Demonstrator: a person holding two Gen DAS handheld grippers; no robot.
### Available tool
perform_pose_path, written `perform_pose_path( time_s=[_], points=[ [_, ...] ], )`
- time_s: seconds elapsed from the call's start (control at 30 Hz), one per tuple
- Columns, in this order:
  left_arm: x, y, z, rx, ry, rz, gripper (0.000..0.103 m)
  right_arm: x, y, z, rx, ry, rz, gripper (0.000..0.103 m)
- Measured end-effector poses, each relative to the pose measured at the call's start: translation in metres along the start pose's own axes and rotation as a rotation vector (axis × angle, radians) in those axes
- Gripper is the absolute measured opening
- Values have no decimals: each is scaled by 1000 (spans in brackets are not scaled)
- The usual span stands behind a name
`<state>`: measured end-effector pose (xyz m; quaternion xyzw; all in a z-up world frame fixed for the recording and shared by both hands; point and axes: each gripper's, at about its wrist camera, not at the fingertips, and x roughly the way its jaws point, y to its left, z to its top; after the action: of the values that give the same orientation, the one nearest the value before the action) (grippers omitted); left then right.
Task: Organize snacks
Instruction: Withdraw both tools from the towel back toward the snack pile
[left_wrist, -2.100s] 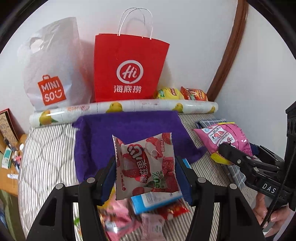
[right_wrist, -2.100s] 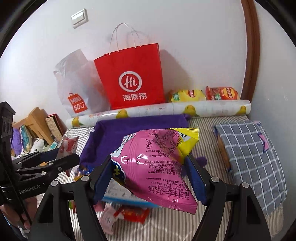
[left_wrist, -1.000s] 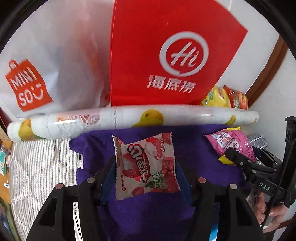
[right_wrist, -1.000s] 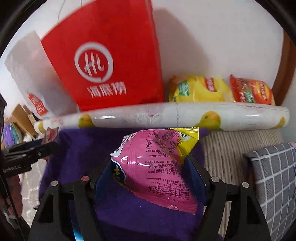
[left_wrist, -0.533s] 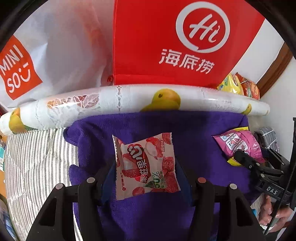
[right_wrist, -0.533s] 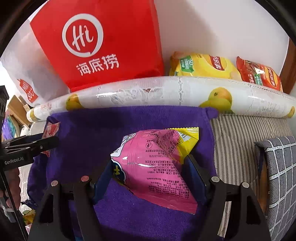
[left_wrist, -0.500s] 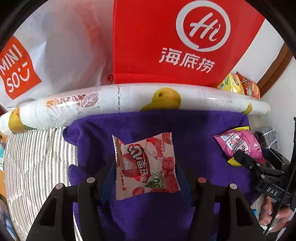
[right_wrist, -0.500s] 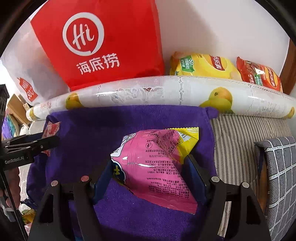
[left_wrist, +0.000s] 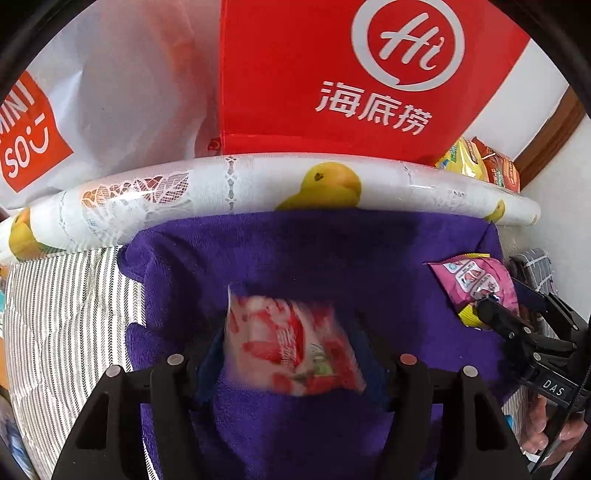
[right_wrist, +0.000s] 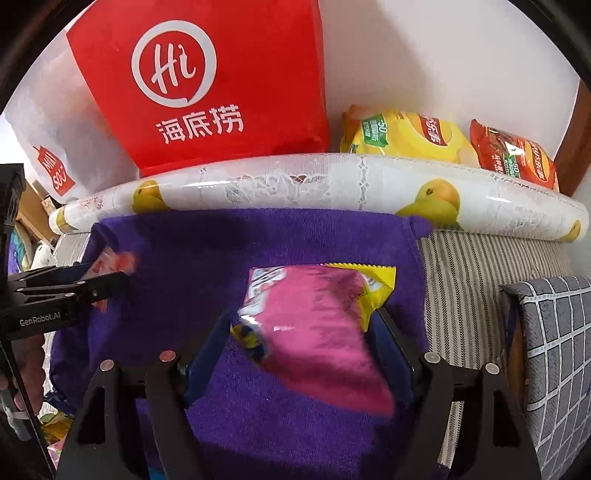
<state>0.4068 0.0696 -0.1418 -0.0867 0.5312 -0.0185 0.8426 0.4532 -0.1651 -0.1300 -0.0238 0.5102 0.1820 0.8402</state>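
Observation:
My left gripper (left_wrist: 290, 332) stands over the purple towel (left_wrist: 295, 251). The red-and-white strawberry snack packet (left_wrist: 288, 350) lies between its fingers, blurred and dropped lower, with the jaws spread wider than the packet. My right gripper (right_wrist: 299, 325) stands over the same towel (right_wrist: 207, 266). The pink-and-yellow snack bag (right_wrist: 317, 325) is blurred between its spread fingers and slides down. The right gripper also shows in the left wrist view (left_wrist: 491, 314) with the pink bag (left_wrist: 472, 280). The left gripper shows in the right wrist view (right_wrist: 107, 280).
A duck-printed roll (left_wrist: 258, 184) lies along the towel's far edge. Behind it stand a red paper bag (right_wrist: 207, 85) and a white Miniso bag (left_wrist: 55, 122). Yellow (right_wrist: 402, 136) and red (right_wrist: 513, 155) chip bags lie at back right. A grey checked cushion (right_wrist: 554, 350) is at right.
Both grippers have opened. The strawberry packet and the pink bag have slipped down between the fingers and are blurred with motion. Both grippers have edged slightly closer to the towel.

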Motion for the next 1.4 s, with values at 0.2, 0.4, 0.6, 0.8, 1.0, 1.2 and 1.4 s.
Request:
perform_pose_path(
  time_s=[0.2,0.4,0.6,0.8,1.0,1.2,1.4],
  points=[
    [-24,-10,0,55,-57,37,77,-22,-2,-6,48,-39,-34,86],
    [-62,-18,-4,101,-146,94,77,-52,1,-16,52,-52,-91,86],
    [-106,-22,-23,107,-223,91,77,-90,5,-39,77,-78,-108,89],
    [-148,-30,-54,111,-278,73,77,-124,12,-65,85,-114,-131,90],
    [-181,-33,-83,108,-324,56,77,-154,15,-96,130,-166,-142,89],
    [-206,-28,-120,94,-361,31,77,-182,22,-133,121,-239,-139,90],
    [-204,-17,-151,81,-309,32,77,-181,36,-159,94,-159,-66,90]
  ],
)
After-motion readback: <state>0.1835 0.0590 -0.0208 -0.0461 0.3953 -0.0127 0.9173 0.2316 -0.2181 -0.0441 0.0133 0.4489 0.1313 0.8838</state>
